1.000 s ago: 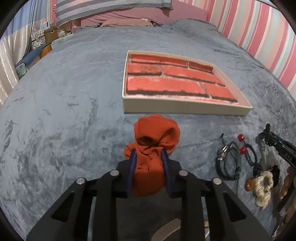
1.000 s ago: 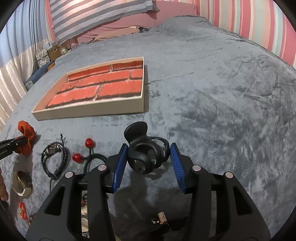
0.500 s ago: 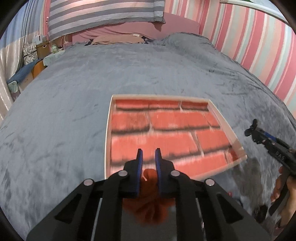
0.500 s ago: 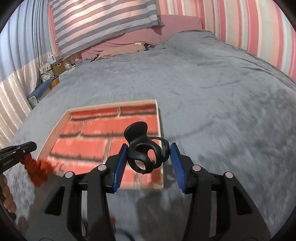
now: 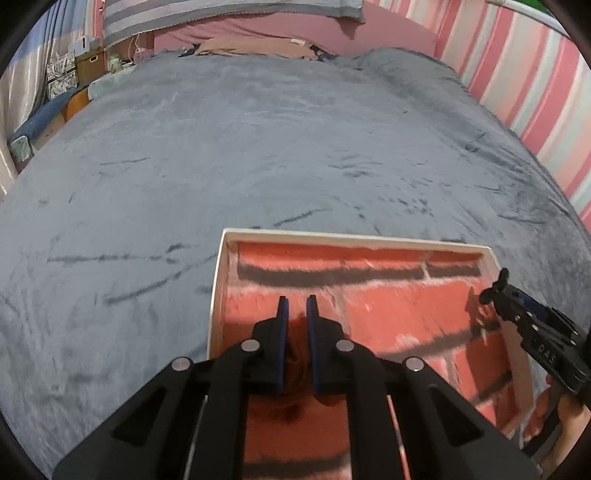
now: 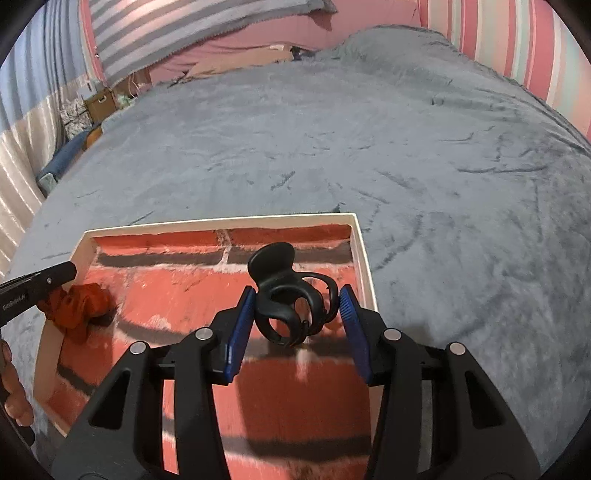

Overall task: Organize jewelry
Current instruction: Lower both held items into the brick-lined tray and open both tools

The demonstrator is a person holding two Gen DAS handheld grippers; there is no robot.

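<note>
A shallow cream box (image 5: 218, 291) with a red brick-pattern floor lies on the grey blanket; it also shows in the right wrist view (image 6: 364, 258). My left gripper (image 5: 295, 306) is shut on an orange scrunchie (image 6: 79, 306) and holds it over the box's left side; in the left wrist view the scrunchie (image 5: 295, 354) hangs mostly hidden below the fingers. My right gripper (image 6: 297, 301) is shut on a black hair claw clip (image 6: 291, 295) and holds it above the box's right half. The right gripper also shows in the left wrist view (image 5: 498, 288).
The grey blanket (image 6: 369, 147) covers the bed all around the box. A striped pillow (image 6: 177, 26) and pink bedding lie at the far end. A pink striped wall (image 5: 535, 92) runs along the right. Boxes and clutter (image 5: 81, 62) stand at the far left.
Both grippers rose from the blanket and moved forward over the box, carrying the scrunchie and the claw clip. The loose jewelry on the blanket has dropped out of view.
</note>
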